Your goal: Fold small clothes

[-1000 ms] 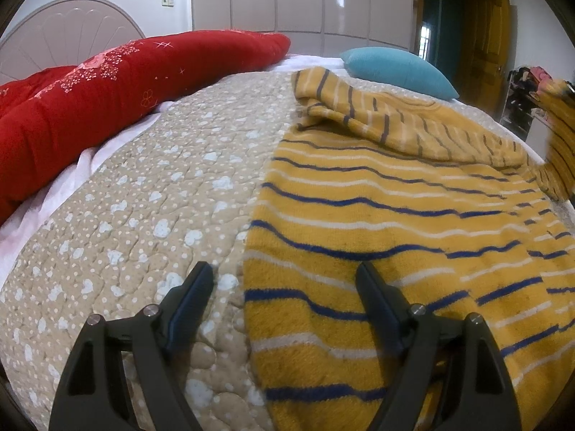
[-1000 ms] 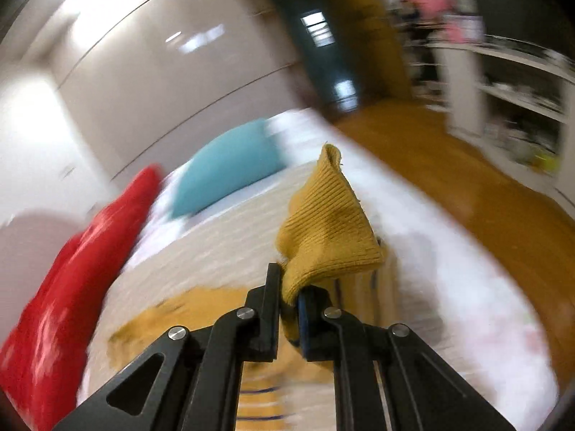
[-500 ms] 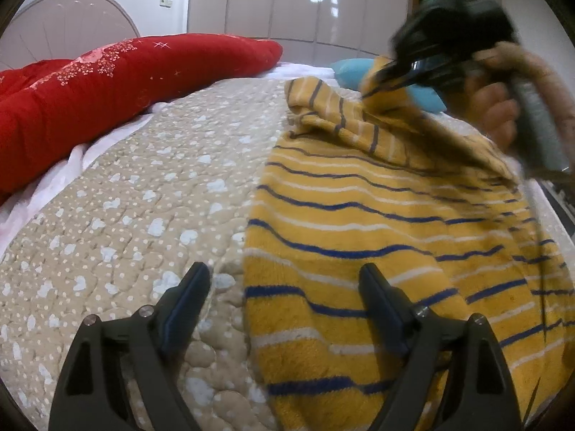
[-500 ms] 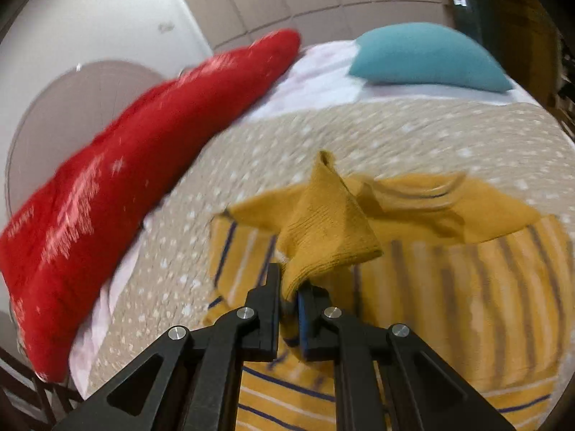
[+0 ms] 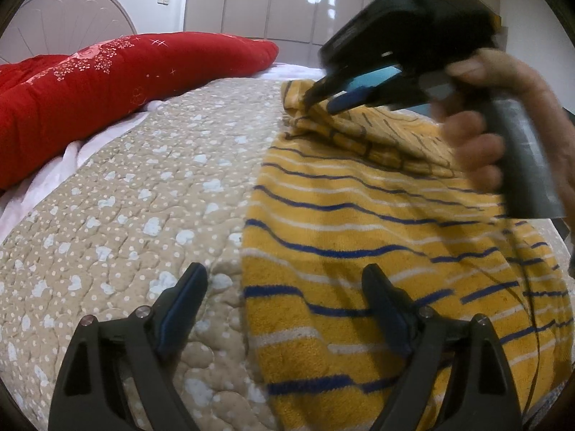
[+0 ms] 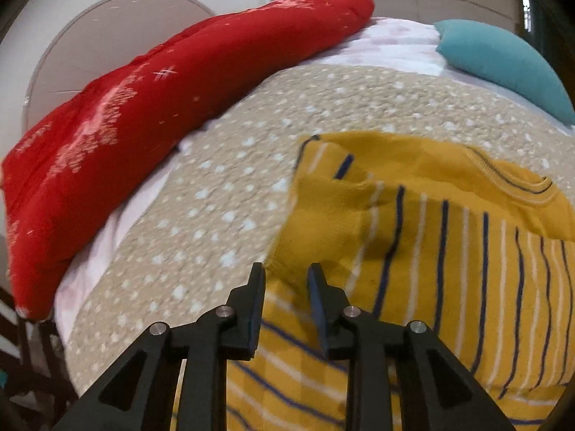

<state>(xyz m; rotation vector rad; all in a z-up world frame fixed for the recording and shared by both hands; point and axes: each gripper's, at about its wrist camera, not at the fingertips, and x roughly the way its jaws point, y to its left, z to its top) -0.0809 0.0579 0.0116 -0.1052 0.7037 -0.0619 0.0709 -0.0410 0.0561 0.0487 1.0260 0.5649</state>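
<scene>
A yellow sweater (image 5: 377, 237) with blue and white stripes lies flat on the bed. It also shows in the right wrist view (image 6: 431, 237), with a sleeve folded across its upper body. My left gripper (image 5: 284, 283) is open and empty, low over the sweater's left edge near the hem. My right gripper (image 6: 285, 276) is open with a narrow gap, just above the folded sleeve end, holding nothing. In the left wrist view the right gripper (image 5: 320, 98) hovers at the sweater's far left corner, held by a hand.
The bed has a beige quilted cover (image 5: 125, 215) with white spots. A long red quilt (image 5: 107, 75) lies along the left side and shows in the right wrist view (image 6: 143, 100). A teal pillow (image 6: 503, 64) sits at the far right. Wardrobe doors stand behind.
My right gripper carried the sleeve across the sweater to its left side, lowered it and opened, letting the sleeve go. My left gripper stayed nearly still.
</scene>
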